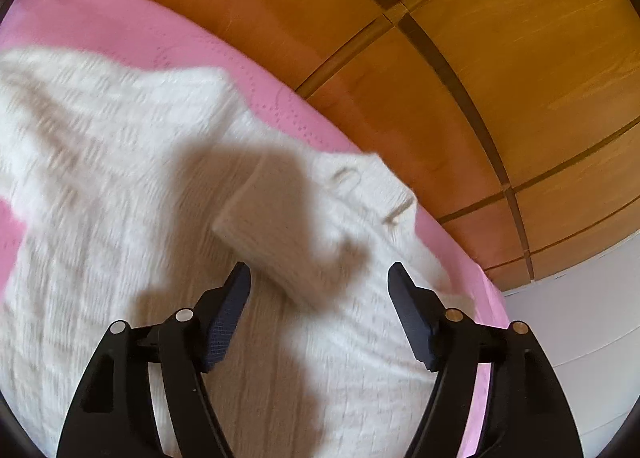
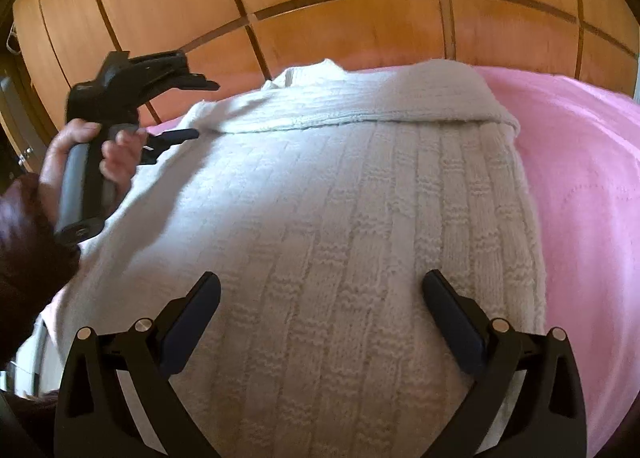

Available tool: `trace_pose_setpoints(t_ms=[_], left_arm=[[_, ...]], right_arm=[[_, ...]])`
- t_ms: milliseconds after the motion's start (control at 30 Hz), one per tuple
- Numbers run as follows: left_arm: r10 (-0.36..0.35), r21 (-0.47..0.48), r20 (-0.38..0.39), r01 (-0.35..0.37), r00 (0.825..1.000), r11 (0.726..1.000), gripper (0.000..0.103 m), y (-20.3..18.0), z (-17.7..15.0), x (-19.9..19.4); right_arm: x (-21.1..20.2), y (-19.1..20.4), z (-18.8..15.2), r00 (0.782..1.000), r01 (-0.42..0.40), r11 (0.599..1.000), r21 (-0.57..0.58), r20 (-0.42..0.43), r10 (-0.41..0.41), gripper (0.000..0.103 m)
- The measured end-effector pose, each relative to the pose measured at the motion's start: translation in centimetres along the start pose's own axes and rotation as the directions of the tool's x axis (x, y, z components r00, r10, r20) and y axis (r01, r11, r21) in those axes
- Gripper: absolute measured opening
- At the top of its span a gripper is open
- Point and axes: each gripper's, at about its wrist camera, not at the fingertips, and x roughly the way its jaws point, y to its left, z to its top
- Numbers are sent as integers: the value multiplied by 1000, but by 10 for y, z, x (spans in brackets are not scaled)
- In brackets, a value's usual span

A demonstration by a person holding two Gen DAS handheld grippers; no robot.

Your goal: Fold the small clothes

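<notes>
A white knitted sweater (image 2: 320,217) lies spread flat on a pink bedspread (image 2: 580,177), with a wooden panelled wardrobe (image 2: 340,37) standing right behind the bed; the garment's far edge is folded over in a thick band across its top, and in the left wrist view a ribbed sleeve cuff (image 1: 276,217) lies turned in over the body of the knit; the right claw (image 2: 322,290) hangs low above the sweater's near part with its fingers spread wide and nothing between them; the left claw (image 1: 320,278) likewise stands apart and empty above the cuff, casting a shadow on the wool; in the right wrist view the person's left hand (image 2: 96,153) grips that tool's handle at the sweater's left edge.
</notes>
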Motion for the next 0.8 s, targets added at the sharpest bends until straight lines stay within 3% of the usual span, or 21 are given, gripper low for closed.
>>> trace_pose_setpoints(t_ms=[33,133,167,333,433,500,533,600,667,800], left_arm=[[13,-11,-3,-13,1000,1000,69,0,4,4],[41,-20,-41,-42,998,999,12,8,16,15],[52,-18,-36,-52,998,998,7,10,17,13],[59,64,65,-64,996,996,6,10,5,-26],[77,87,77,-84,994,993,6,15,0,-36],[108,96,72,-115,991,989,6,19,2,-32],[137,94,62,-143,989,985,7,23,3,-28],[178,95,56,-182,983,979,23,29,4,-27],[214,89,108,-224,971,971,41,39,4,-36],[212,48,143,-220,967,974,41,69,6,-66]], right_arm=[[-4,-4,3,1000,-21,999,33,-10,21,101],[-17,-19,17,998,-69,988,135,2,69,101],[-20,-24,24,998,-67,986,156,16,65,101],[-21,-40,77,993,-76,973,218,100,55,101],[-4,-37,107,993,-28,979,200,121,4,101],[17,-35,122,995,-23,983,182,96,5,100],[32,-34,129,997,31,984,173,69,-43,100],[62,-36,135,994,102,980,172,8,-105,100],[90,-38,131,988,150,974,172,-73,-139,101],[108,-20,122,960,277,960,37,-44,-275,101]])
